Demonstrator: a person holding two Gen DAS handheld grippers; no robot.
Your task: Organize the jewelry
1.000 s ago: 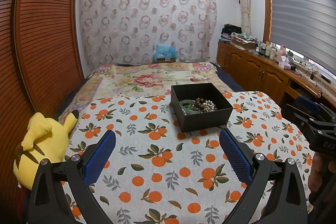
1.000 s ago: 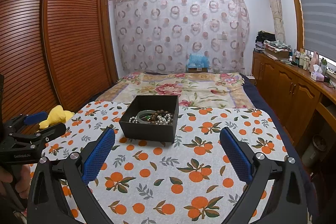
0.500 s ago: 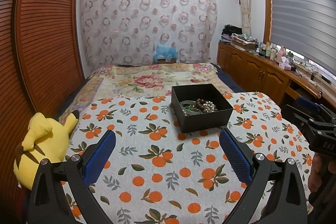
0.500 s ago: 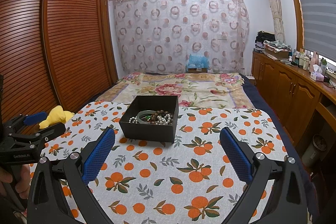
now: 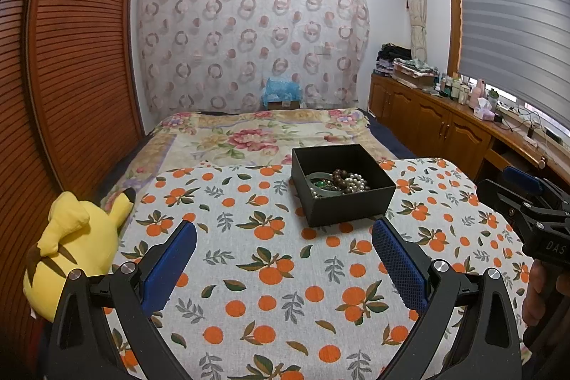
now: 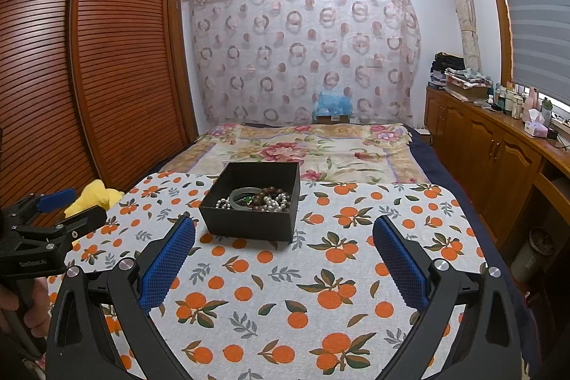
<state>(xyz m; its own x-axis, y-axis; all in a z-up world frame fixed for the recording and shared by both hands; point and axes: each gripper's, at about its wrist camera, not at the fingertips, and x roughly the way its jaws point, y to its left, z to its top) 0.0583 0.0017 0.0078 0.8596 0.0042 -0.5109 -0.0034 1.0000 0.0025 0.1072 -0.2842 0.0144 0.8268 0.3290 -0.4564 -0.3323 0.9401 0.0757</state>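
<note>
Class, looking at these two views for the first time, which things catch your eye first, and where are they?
An open black box of tangled jewelry sits on the orange-print cloth, ahead of both open claws. A yellow plush toy lies at the cloth's left edge, beside the slatted wooden wardrobe.

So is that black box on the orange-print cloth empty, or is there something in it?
Not empty. The black box stands open with no lid on it, and beaded strands, pearl-like beads and a greenish bangle lie piled inside.
</note>
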